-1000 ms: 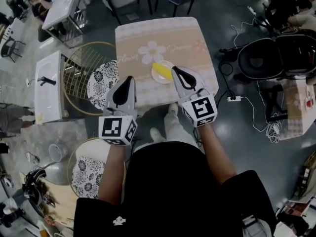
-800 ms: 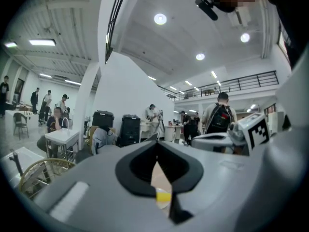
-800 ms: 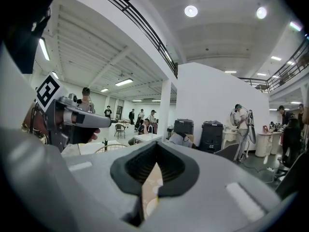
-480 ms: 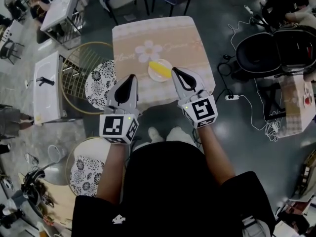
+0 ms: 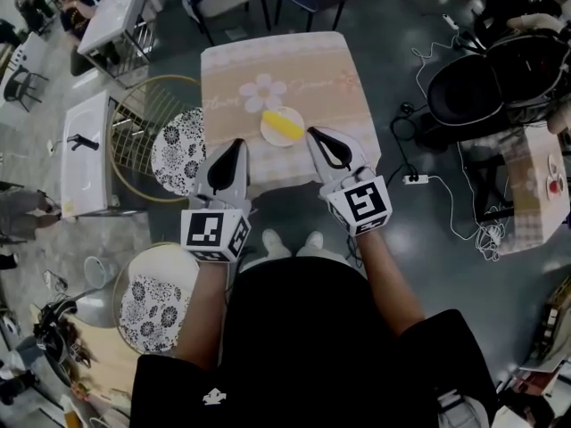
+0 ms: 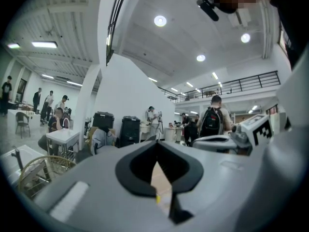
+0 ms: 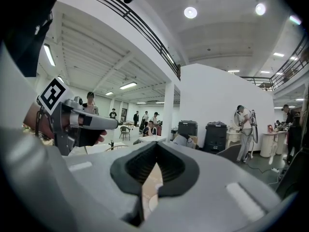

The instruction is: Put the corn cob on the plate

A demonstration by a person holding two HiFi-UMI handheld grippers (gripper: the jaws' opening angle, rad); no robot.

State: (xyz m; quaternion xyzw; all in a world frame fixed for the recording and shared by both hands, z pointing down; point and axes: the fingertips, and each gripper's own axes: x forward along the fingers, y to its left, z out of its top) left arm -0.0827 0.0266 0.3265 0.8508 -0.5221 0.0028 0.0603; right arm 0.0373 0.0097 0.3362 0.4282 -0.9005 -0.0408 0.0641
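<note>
Head view: finds left gripper [image 5: 235, 144] and right gripper [image 5: 312, 132] pressed together and empty at the near edge of the table [image 5: 268, 61], with the yellow corn [image 5: 287, 127] lying aslant on the plate [image 5: 270, 135] just beyond their tips. Left gripper view: shows pads meeting at the tip, nothing between. Right gripper view: shows the same, tips touching, nothing pinched.

A matt, printed cloth covers the surface [image 5: 268, 61], where a smooth pale plate [image 5: 270, 135] sits. The left gripper [image 5: 235, 143] and right gripper [image 5: 311, 133] have matt grey plastic shells. The right one's fingers [image 7: 136, 170] are lined with ribbed black rubbery pads. Beside the surface, a thin wire frame [image 5: 143, 119] holds a floral cloth cushion [image 5: 183, 145]. The grey floor [image 5: 428, 266] looks hard, smooth and faintly glossy.
</note>
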